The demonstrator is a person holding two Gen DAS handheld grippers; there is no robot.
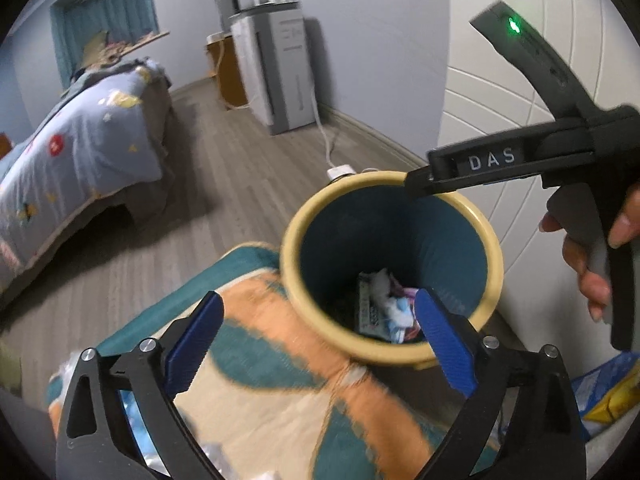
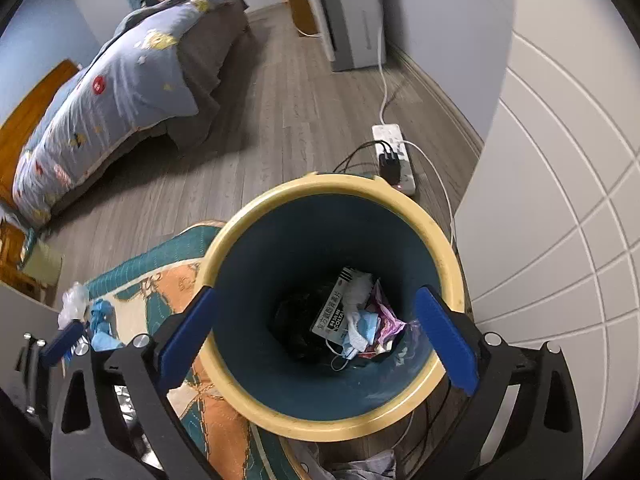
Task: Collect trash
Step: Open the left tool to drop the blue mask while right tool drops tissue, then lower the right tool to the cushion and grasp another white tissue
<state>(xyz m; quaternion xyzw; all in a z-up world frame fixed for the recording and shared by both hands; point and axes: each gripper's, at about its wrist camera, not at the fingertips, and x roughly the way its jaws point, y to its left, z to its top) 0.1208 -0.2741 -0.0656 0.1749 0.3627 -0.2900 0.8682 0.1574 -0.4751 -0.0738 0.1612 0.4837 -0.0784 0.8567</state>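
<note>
left tongs (image 1: 316, 344) gaping wide, gripping nothing | right tongs (image 2: 316, 334) likewise, hanging over bin (image 2: 436, 236) | remaining litter (image 2: 86, 312) lying left on rug (image 2: 176, 284), nearer left tongs

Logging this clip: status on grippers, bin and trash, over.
Left gripper and right gripper open, empty. Trash lying in bin. Loose litter on rug. Nothing blocking.

bin (image 1: 390, 204) floor: partly hidden by trash (image 2: 352, 316) | rug (image 1: 256, 360): blurred, cut off below
</note>
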